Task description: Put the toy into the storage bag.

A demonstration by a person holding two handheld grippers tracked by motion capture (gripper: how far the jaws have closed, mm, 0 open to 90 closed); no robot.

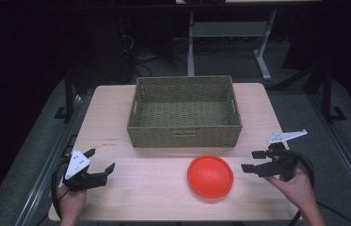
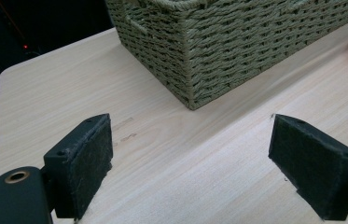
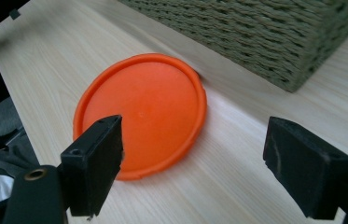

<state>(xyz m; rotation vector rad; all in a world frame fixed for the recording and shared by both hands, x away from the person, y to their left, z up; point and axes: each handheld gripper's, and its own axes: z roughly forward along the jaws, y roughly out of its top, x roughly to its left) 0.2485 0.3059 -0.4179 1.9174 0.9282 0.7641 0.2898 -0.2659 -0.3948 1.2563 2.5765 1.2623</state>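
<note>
At a pale wooden table, two hand-held grippers hover with jaws spread wide, gripping nothing.

The right gripper hangs just beside the orange disc, which lies flat on the wood in front of a woven basket; in the right gripper view the disc sits ahead of the left-hand jaw, untouched. The left gripper (jaws equally wide) waits near the table's left edge, well apart from the disc. Beyond the table the room is dark, with a white desk frame on grey floor.

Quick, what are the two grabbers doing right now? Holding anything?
Left gripper: open, holding nothing.
Right gripper: open, holding nothing, beside the orange disc.
</note>
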